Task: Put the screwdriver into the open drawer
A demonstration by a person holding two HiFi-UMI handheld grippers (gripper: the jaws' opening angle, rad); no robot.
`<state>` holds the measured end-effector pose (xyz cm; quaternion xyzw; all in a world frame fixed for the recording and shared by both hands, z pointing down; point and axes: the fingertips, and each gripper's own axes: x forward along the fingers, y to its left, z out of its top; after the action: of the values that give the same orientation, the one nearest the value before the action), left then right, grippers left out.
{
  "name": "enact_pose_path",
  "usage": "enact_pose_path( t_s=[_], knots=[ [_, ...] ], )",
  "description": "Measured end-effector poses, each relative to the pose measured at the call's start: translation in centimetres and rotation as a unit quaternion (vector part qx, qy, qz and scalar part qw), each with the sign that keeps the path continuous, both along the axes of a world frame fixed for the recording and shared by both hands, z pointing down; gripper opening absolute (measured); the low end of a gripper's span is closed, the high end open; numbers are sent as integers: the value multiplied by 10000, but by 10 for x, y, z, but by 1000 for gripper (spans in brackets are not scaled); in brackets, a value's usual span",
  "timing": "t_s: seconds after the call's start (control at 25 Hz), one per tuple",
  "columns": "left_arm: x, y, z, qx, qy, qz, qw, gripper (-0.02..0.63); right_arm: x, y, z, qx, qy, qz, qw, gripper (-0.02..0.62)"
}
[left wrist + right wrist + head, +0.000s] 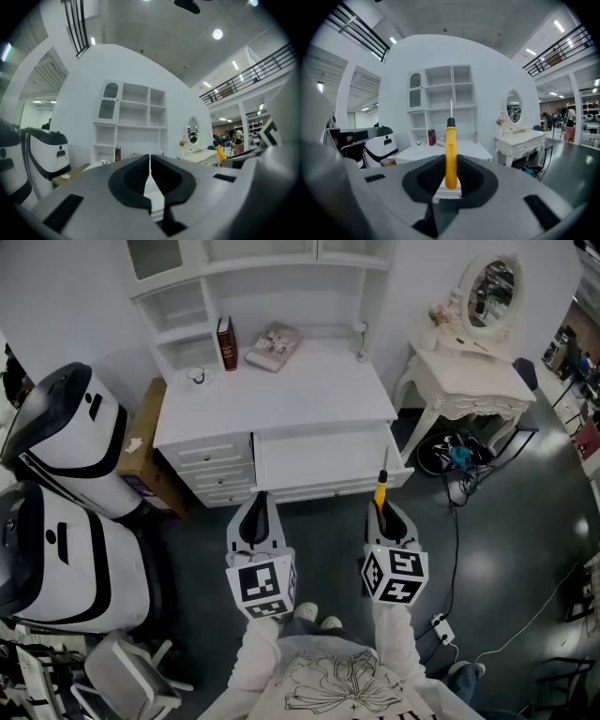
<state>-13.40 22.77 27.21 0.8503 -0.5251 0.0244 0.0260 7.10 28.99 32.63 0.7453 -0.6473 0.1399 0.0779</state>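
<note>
Pickup looks done and delivery is what remains, as I judge it. The screwdriver [450, 154] sits clamped by its yellow handle between the pads of my right tongs [450, 182], with its shaft and tip sticking out ahead of them toward the open drawer [319, 463]. In the head view the tool hangs in the air just short of the drawer's front edge, near its right end. The tip is about level with that edge and the handle is not yet over the cavity. The drawer stands pulled out from under the white surface [281, 395], and I see nothing lying in it. My left tongs [255, 514] are closed together with nothing between them, hovering just short of the drawer's left end. What is left is to carry the tool forward over the drawer, lower it and let go.
</note>
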Motion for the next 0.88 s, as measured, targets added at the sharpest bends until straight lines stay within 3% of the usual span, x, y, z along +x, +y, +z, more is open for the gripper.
enact_pose_path(
  t_s=[0.88],
  knots=[
    [-4, -38, 22, -131, -65, 137, 9998, 12, -7, -25, 28, -154, -145, 186, 9996, 69]
  ],
)
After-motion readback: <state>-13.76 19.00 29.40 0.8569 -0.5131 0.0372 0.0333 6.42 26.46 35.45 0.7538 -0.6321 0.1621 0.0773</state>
